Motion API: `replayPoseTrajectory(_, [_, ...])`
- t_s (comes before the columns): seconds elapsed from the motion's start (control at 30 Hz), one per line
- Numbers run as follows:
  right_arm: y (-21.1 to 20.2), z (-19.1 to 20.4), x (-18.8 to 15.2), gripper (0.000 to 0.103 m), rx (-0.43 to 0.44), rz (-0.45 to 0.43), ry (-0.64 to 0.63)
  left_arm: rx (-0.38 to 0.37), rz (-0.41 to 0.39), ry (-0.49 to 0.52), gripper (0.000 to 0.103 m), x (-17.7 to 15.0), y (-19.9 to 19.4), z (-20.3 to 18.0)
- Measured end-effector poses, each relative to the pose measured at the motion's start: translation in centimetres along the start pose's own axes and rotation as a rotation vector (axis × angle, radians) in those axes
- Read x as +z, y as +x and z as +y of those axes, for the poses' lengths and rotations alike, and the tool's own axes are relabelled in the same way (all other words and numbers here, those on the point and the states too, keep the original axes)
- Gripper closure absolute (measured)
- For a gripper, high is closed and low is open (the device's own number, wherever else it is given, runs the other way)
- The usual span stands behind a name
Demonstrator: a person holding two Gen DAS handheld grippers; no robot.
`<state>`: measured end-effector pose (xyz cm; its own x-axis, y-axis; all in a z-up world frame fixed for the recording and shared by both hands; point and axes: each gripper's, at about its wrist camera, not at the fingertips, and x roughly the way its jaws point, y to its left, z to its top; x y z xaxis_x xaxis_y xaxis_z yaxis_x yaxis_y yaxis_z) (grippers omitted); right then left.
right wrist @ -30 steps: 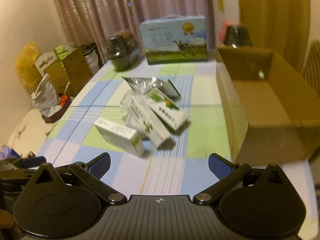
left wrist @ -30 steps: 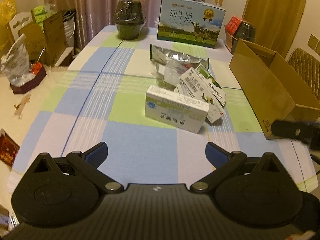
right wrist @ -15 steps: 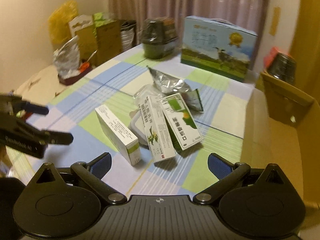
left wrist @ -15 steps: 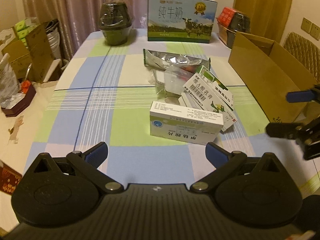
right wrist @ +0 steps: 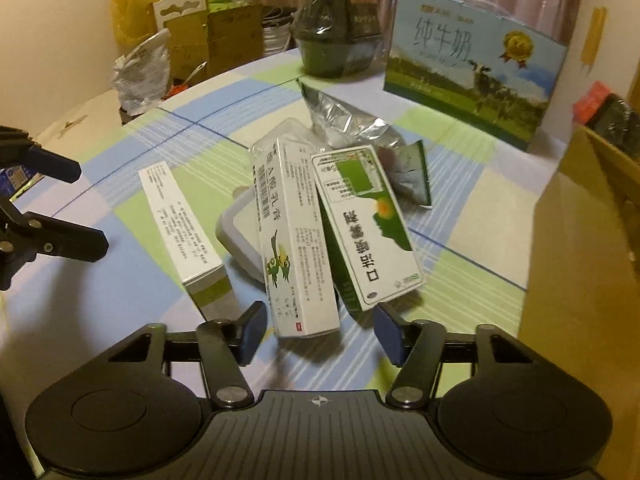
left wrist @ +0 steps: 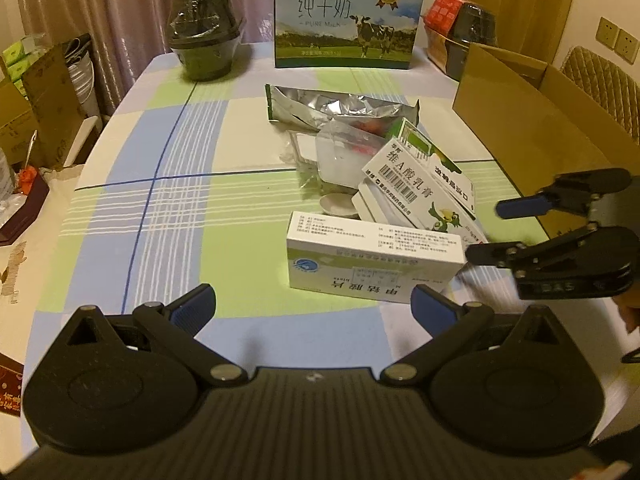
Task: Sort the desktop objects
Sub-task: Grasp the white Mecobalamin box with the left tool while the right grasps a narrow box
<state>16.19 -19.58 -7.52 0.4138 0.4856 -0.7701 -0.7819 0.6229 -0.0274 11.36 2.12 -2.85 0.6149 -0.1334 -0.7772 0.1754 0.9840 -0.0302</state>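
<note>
While its jaws are narrowing, unclenched, the right gripper (right wrist: 320, 330) is nearing the bird-printed carton (right wrist: 294, 240) just ahead between its fingers; centring it before squeezing seems wise

Blue-green-white checked tablecloth (left wrist: 168, 216), white-and-green boxes (right wrist: 366, 224), silver foil pouch (left wrist: 332, 106), brown carton (left wrist: 532, 128)

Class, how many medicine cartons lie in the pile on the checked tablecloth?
3. A white carton lies apart on the left, a bird-print carton in the middle, a green-and-white carton leaning beside it. More may be hidden underneath.
</note>
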Motion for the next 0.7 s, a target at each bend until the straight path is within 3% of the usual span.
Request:
replayPoseTrajectory(0.2, [1.5, 0.2, 0.3, 0.072, 0.056, 0.010, -0.044, -0.025, -0.008, 0.003, 0.001, 0.5, 0.9, 0.0])
replayPoseTrajectory(0.33, [1.0, 0.7, 0.4, 0.080, 0.084, 0.024, -0.064, -0.028, -0.013, 0.006, 0.001, 0.4, 0.8, 0.2])
replayPoseTrajectory(0.7, [0.2, 3.4, -0.4, 0.080, 0.328, 0.117, -0.017, -0.055, -0.008, -0.046, 0.001, -0.7, 0.0, 1.4])
